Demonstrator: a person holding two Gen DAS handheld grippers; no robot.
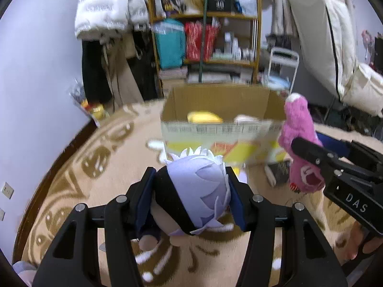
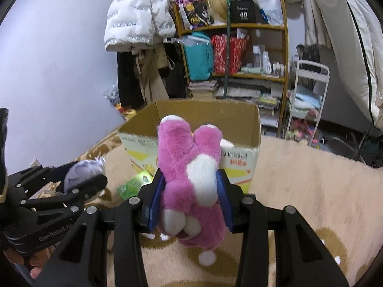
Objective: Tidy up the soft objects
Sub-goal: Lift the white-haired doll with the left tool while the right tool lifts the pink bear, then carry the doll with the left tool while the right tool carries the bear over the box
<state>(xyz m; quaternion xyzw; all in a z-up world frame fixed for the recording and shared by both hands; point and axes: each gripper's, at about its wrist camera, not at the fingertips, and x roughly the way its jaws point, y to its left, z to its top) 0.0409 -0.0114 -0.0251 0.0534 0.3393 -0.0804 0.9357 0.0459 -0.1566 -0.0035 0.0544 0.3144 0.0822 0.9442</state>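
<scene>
beyond both held plushes, open cardboard box point(image 2: 191, 129), shelf point(image 2: 239, 47)

"DAS" — on the right gripper point(image 1: 308, 154); "GenRobot" — left gripper point(image 2: 95, 181); "40" on a black box point(image 2: 244, 12).

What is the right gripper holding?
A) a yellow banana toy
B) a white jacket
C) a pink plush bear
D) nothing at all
C: the right gripper is shut on the pink plush bear, squeezed between its blue pads, in front of the open cardboard box.
</scene>
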